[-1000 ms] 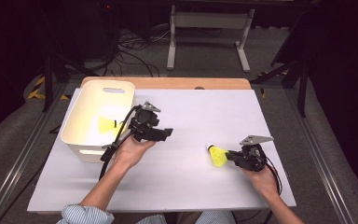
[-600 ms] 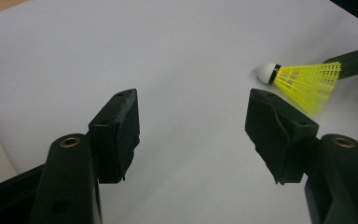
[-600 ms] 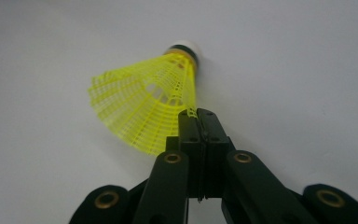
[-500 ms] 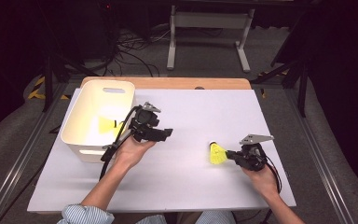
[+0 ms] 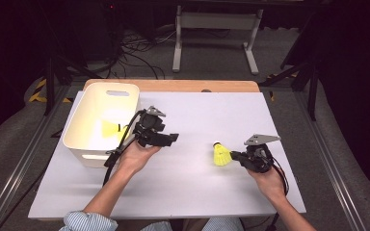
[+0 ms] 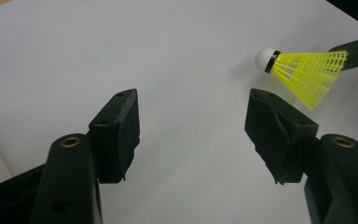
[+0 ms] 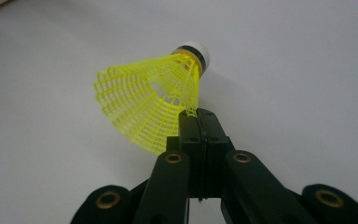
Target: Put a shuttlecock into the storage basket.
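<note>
- Right gripper (image 5: pixel 235 156) has closed its jaws since the earlier frame, pinching the skirt edge of the yellow shuttlecock (image 5: pixel 220 155) on the table (image 5: pixel 192 192); hand has hardly shifted
- Left gripper (image 5: pixel 173 138) hovers beside the bin (image 5: pixel 77 144), jaws wide open, empty
- One shuttlecock (image 5: pixel 110 129) already lies in the bin
- Step: pick just made. Next, probably: lift clear, carry left over the rim, release
</note>
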Demonstrator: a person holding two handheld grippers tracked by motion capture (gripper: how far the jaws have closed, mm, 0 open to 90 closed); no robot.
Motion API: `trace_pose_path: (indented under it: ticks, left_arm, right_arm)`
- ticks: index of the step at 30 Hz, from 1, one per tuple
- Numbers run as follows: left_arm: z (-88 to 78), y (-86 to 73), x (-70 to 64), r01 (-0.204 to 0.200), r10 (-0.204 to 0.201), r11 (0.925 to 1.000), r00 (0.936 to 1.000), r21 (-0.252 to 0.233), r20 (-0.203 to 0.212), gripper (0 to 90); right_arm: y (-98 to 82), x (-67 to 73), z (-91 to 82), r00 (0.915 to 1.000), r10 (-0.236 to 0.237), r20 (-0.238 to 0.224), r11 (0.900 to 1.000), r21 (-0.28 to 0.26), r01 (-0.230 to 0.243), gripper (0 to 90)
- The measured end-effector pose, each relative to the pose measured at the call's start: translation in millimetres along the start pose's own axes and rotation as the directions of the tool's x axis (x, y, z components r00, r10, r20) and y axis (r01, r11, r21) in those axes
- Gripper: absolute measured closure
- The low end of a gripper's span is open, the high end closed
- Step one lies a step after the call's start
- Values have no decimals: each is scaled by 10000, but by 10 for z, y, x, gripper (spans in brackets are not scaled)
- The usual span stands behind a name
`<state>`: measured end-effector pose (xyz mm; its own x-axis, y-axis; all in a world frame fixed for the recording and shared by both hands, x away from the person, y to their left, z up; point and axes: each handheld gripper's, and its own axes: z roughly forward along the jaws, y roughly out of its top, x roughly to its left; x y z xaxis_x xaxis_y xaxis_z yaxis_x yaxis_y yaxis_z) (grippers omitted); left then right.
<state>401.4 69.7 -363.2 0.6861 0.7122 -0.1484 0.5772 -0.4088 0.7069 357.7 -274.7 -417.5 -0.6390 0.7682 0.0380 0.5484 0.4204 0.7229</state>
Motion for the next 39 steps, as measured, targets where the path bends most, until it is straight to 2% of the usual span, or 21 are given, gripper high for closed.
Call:
trace_pose_path:
  ticks: [20,39]
  left_arm:
    - [35,-19,-27,-59,58,10000,9998,60,169,350]
    - [129,-43,-91,-186,176,9996,9990,223,418,358]
  right_arm:
    - [199,87,31,10000,-25,-76,9998,180,27,900]
    - [377,159,141,9998,-97,-163,9993,372,103,900]
